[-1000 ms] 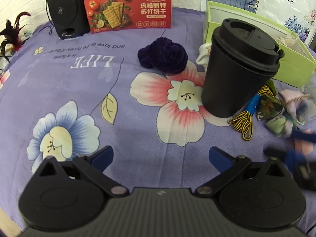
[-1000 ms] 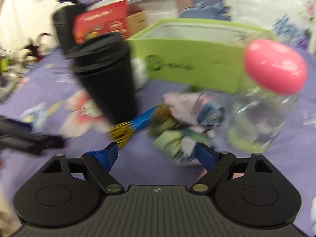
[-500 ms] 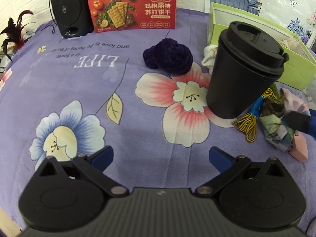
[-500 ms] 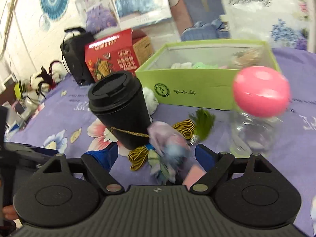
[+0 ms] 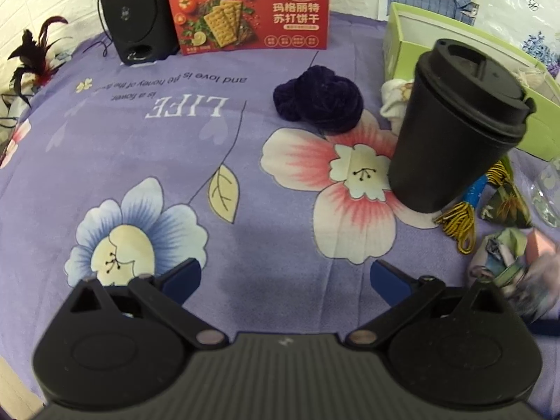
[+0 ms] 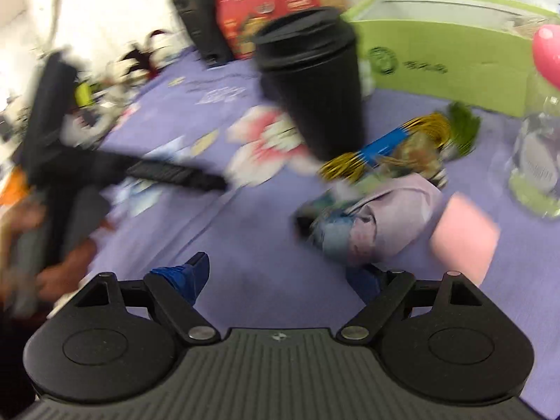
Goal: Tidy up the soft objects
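A pale multicoloured cloth bundle (image 6: 378, 224) lies on the purple flowered cloth just ahead of my right gripper (image 6: 280, 273), which is open and empty. The bundle also shows in the left wrist view (image 5: 504, 259) at the right edge. A dark purple velvet scrunchie (image 5: 318, 101) lies at mid-table, and a white sock (image 5: 395, 101) sits behind the black cup (image 5: 458, 129). A tasselled sachet with blue and gold cords (image 6: 395, 147) lies beside the cup. My left gripper (image 5: 283, 280) is open and empty, low over the cloth.
A green open box (image 6: 455, 56) stands at the back right. A red cracker box (image 5: 248, 10) and a black speaker (image 5: 136, 10) stand at the back. A clear bottle with a pink cap (image 6: 539, 161) stands right. A pink card (image 6: 462, 238) lies by the bundle.
My right gripper has swung left and down, and its view is now blurred. The cloth bundle now lies lower and closer to the front. My left gripper has edged slightly forward.
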A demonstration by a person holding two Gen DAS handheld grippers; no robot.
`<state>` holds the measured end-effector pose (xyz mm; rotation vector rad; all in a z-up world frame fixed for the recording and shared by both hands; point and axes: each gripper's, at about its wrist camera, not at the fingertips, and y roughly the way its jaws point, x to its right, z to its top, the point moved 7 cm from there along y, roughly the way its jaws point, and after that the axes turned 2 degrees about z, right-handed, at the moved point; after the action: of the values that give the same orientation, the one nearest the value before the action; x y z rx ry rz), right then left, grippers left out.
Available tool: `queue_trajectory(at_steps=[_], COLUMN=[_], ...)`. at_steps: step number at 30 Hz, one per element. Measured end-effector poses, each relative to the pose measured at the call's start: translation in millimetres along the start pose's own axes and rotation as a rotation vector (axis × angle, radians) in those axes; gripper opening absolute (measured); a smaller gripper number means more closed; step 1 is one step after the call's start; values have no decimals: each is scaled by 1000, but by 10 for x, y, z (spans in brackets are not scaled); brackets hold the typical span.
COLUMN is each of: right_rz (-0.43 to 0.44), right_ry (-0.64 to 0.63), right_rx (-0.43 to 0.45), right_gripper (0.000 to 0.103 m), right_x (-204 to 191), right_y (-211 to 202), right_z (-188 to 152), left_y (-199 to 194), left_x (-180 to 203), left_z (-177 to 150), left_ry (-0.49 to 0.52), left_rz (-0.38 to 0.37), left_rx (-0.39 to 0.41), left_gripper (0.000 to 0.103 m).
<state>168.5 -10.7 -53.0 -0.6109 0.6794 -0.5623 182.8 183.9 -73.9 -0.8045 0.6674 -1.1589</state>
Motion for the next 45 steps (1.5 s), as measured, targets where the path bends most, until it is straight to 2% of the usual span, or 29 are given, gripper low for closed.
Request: queue_trajectory(at_steps=[2,6,8,11,12,15,19,22,27,29,33,34,41,45], right_rz=[-6,-214,-208,-138,-142,-254,-416,-478,-435,-416,-389,-378,-370,-381], right_ry=[3,-70,-46,6,20,41,106,204,346,371,390,394,418,380], right_rx=[10,100,86,135,172,253,244,252,295,306,330,335,347,318], right_gripper=[72,72,72,72,72,72,72,72,72,72,72,72,72,72], right_x=[-86,-7,85,131,149,282,651,897,1101,1110,1123,1120,1162,1104], right_y=[-118,-259,-212,-323,-381,-496,-584,-672,-788,-829,-882,-890,-944,-852], right_z=[-94,-90,-65,-26,9,82,60,-66,-283,-349,-392,-392,-415,-356], left_y=[-31,-58,-95,-158,-161,-159,-218,-282,-229,-220,-193,-172,-122,-166], left_x=[39,151,187,166,158,190,442,770,1220,1369,1493,1499,1221,854], left_z=[-1,-18,-37,-27,-14,-3,-27,-53,-115,-171,-167,-171,-216,-264], left_ry=[7,21,46,50,41,36,65,82,52,64,92,100,72,81], left_rz=[-11,-31,-23,-12,-15,-36,-116,-172,-146,-185,-125,-132,-182,-113], left_rx=[8,3,8,31,30,16,1,0,-33,-53,-14,-25,-93,-82], left_gripper=[103,103,103,103,103,103,103,103,103,103,103,103,103,103])
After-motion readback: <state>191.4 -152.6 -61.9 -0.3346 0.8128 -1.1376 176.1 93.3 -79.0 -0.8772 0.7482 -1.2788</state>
